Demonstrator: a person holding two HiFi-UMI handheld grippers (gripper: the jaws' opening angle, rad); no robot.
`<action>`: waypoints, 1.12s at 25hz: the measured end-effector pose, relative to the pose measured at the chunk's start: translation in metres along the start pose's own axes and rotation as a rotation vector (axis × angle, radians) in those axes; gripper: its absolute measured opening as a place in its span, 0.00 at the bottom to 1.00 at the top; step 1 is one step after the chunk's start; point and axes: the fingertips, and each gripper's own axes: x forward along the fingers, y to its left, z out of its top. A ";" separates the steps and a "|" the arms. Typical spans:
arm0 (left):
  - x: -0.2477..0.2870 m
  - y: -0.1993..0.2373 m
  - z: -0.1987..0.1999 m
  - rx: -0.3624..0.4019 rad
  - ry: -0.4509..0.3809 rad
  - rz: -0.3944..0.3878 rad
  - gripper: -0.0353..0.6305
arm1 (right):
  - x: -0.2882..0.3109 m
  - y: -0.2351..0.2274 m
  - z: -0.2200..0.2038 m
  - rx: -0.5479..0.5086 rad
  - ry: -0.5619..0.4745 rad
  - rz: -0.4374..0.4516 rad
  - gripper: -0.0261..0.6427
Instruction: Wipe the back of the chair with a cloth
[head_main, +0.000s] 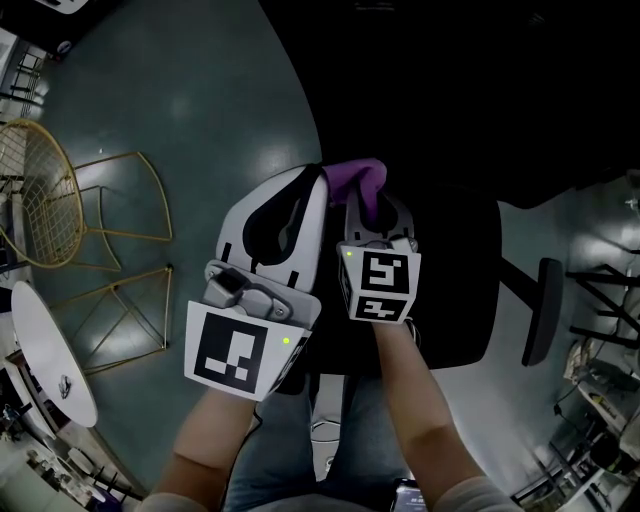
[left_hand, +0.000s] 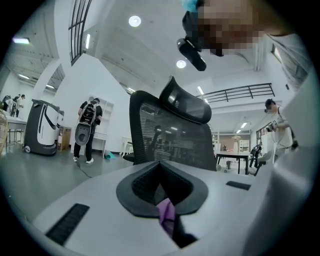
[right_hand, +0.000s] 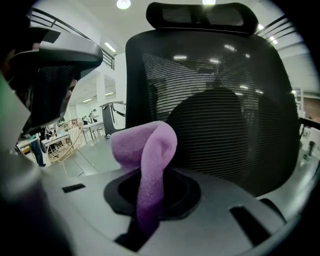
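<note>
A black mesh office chair (right_hand: 215, 100) with a headrest (right_hand: 200, 12) fills the right gripper view, its back close in front. In the left gripper view the chair (left_hand: 170, 135) stands a little farther off. From above, its seat (head_main: 450, 290) lies under both grippers. My right gripper (head_main: 370, 205) is shut on a purple cloth (right_hand: 150, 150), which loops up out of the jaws and folds over to the left. The left gripper (head_main: 312, 190) sits close beside it, jaws together, with a small strip of the purple cloth (left_hand: 167, 214) caught in the slit.
Gold wire chairs (head_main: 40, 195) and a white round table (head_main: 50, 350) stand on the floor to my left. The chair's armrest (head_main: 540, 310) juts out on the right. A person with a backpack (left_hand: 87, 130) and a white machine (left_hand: 42, 127) are far off.
</note>
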 end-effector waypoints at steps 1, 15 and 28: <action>-0.001 -0.001 -0.001 0.002 0.005 -0.003 0.07 | -0.001 0.000 0.000 -0.002 -0.009 0.002 0.12; 0.000 -0.006 -0.005 0.015 0.011 -0.006 0.07 | 0.007 -0.008 -0.040 -0.001 0.059 0.015 0.12; 0.013 -0.028 -0.016 0.032 0.029 -0.020 0.07 | -0.005 -0.078 -0.043 -0.001 0.047 -0.086 0.12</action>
